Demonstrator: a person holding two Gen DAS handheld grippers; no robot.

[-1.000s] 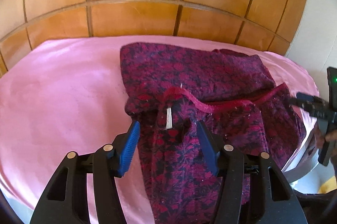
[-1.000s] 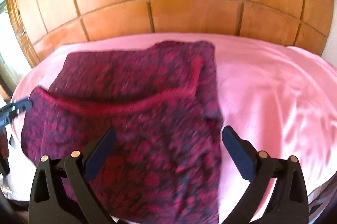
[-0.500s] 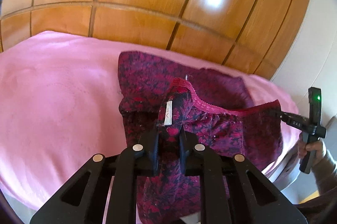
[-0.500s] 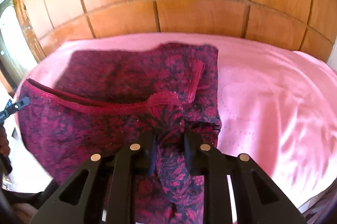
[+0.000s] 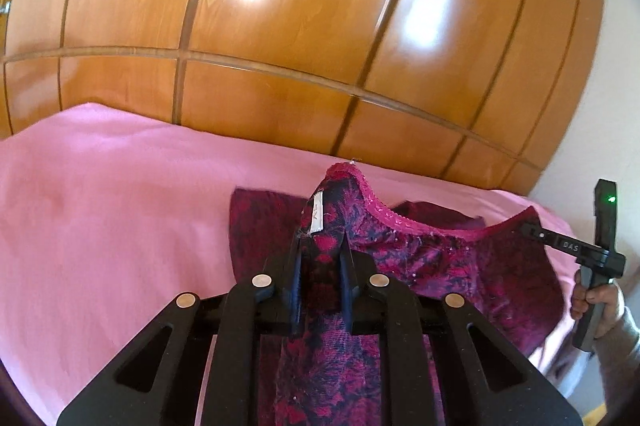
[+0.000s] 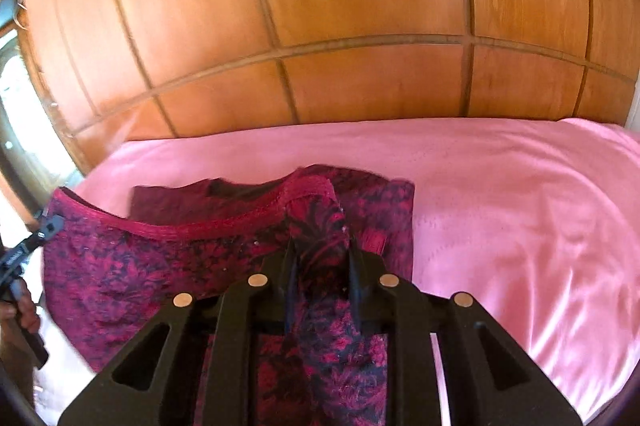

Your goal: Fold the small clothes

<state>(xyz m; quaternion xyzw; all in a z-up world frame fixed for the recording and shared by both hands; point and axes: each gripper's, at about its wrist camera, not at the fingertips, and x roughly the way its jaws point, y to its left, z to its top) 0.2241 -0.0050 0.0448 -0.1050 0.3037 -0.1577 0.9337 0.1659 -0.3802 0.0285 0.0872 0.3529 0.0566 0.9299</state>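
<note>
Basically: dark red and navy patterned garment [image 5: 460, 266] lying on the pink bedsheet [image 5: 100, 226], near the bed's front edge, with its near part lifted off the sheet. A bright red lace-trimmed band [image 5: 384, 216] runs along the raised edge and sags between the two held corners. A small white label [image 5: 316, 212] stands upright at the left-held corner. The far layer of the garment lies flat on the sheet behind the raised part.

Left tool [image 5: 320, 266]: pressed together on a bunched corner of the garment, fabric pinched between the pads and hanging down below them. In the right wrist view it shows at the left edge [image 6: 48, 226], holding the stretched corner of the band.

Right tool [image 6: 320, 266]: also pinching a bunched corner of the garment, cloth rising above the fingers and trailing down in front. In the left wrist view it shows at far right [image 5: 536, 230], gripping the other end of the band, with a green light lit on its body and a person's hand [image 5: 598, 302] in a grey sleeve wrapped round the handle.

The pink sheet is wide and mostly smooth, with light wrinkles on the right side. A glossy wooden panelled headboard [image 6: 320, 26] stands behind the bed.
</note>
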